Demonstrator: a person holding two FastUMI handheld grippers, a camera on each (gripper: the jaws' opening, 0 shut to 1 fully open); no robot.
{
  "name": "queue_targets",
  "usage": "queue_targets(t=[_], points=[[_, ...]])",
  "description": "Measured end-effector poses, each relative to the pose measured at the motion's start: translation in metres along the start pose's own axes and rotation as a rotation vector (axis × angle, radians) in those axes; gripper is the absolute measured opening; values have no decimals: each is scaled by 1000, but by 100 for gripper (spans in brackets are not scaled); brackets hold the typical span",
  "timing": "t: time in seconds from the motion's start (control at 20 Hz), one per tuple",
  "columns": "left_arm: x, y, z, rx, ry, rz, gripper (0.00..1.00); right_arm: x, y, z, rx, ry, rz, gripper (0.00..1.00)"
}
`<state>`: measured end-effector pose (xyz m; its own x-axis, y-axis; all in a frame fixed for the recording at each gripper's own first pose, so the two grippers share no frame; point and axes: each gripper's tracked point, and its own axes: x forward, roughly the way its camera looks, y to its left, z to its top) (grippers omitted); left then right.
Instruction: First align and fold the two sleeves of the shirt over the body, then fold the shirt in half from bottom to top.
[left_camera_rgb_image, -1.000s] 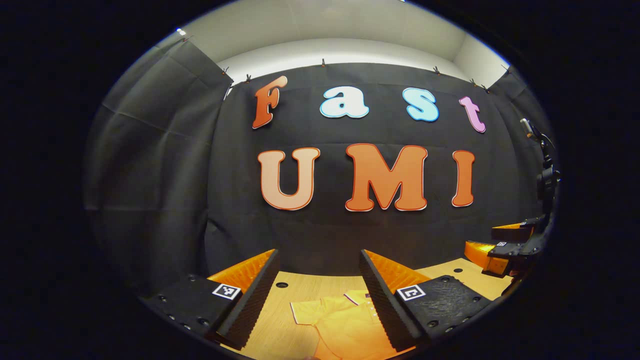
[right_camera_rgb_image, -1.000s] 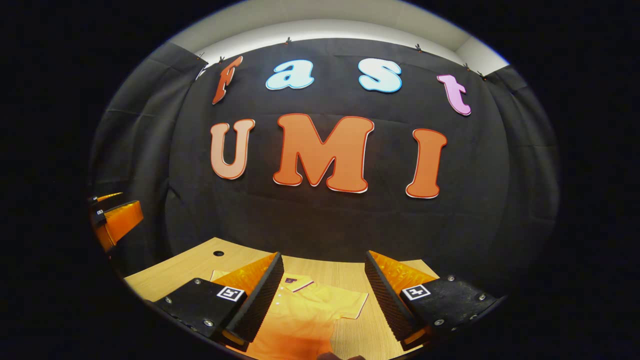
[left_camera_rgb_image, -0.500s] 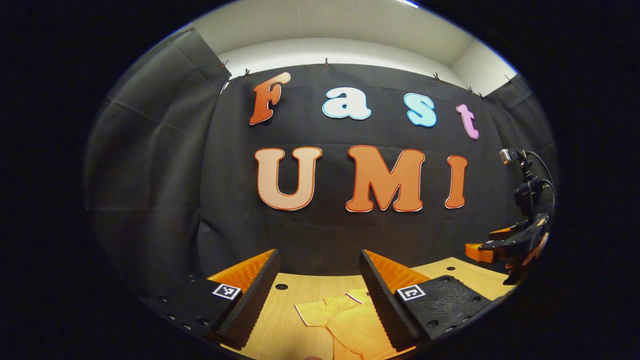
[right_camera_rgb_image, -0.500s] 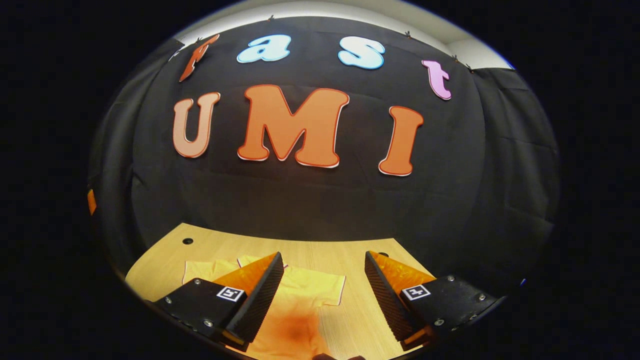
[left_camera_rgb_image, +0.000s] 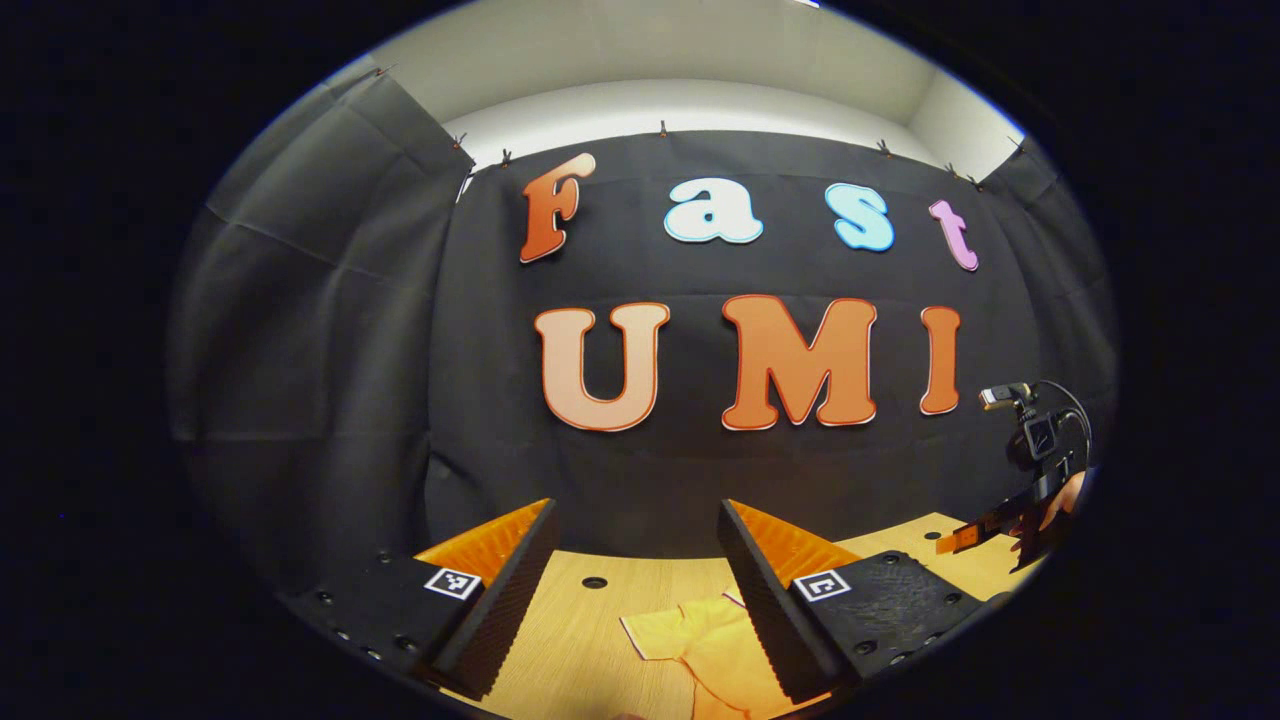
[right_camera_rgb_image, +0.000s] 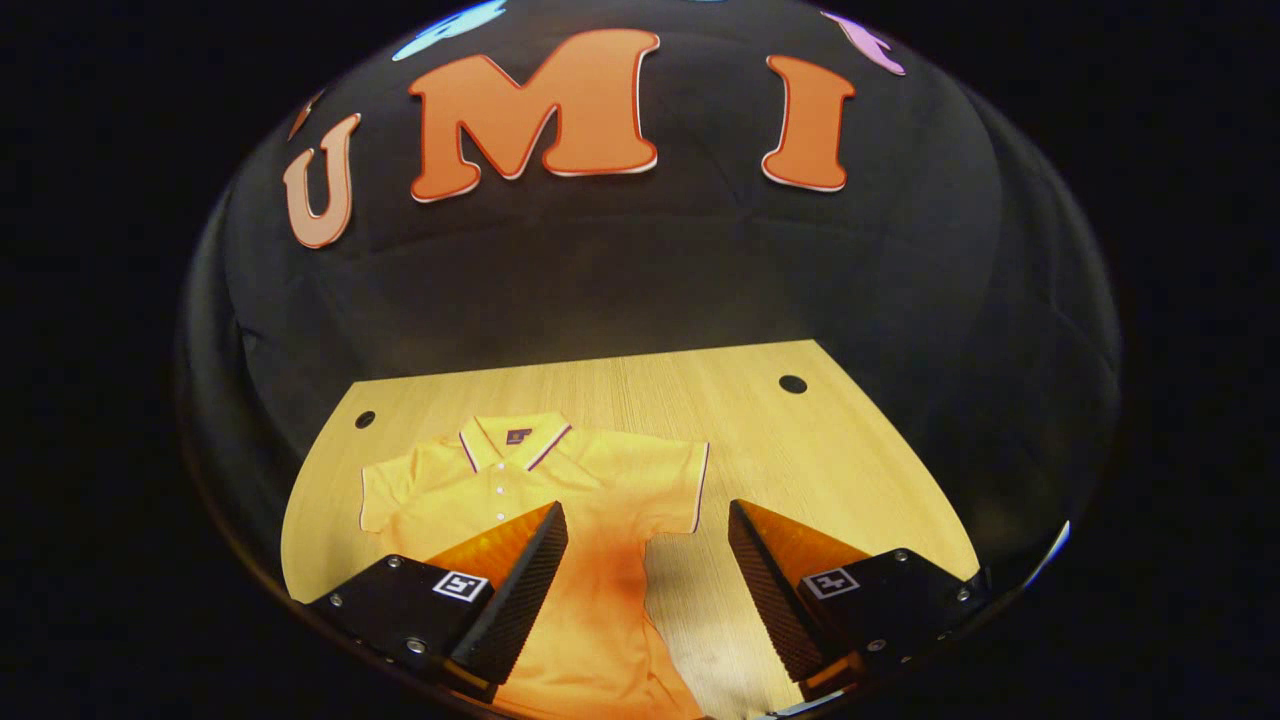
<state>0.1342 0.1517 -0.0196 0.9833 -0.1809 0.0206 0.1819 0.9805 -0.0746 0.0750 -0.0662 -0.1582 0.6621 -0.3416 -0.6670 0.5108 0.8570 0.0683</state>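
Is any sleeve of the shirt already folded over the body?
No, in the right gripper view the shirt lies flat on the table with both sleeves spread outward.

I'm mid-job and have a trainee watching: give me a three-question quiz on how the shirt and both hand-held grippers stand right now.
1. True or false: the sleeves of the shirt are already folded over its body.
2. Multiple choice: the right hand-held gripper is A) shut on a sleeve, B) open above the shirt, C) shut on the collar.
3. Fill the blank: the shirt lies flat on the wooden ____.

Key
1. False: both short sleeves are spread out to the sides, collar toward the booth wall.
2. B: its jaws stand wide apart, holding nothing.
3. table. The left hand-held gripper is open over it too.
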Motion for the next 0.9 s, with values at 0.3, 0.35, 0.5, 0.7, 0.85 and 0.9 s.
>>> queue_targets(t=[0.3, 0.35, 0.5, 0.7, 0.85, 0.9], points=[[-4, 2, -23, 56, 91, 135, 98, 88, -20, -14, 76, 208, 26, 98], [-6, -2, -32, 57, 123, 145, 98, 102, -26, -17, 83, 233, 21, 96], [-11, -10, -52, 61, 201, 177, 98, 141, -43, -28, 78, 319, 2, 93], [-13, -13, -52, 92, 226, 227, 97, 177, -48, -43, 80, 442, 8, 87], [-15, -14, -58, 107, 251, 255, 97, 197, -52, -54, 81, 511, -6, 80], [-19, -15, -61, 112, 262, 263, 98, 202, -52, -56, 75, 531, -5, 78]])
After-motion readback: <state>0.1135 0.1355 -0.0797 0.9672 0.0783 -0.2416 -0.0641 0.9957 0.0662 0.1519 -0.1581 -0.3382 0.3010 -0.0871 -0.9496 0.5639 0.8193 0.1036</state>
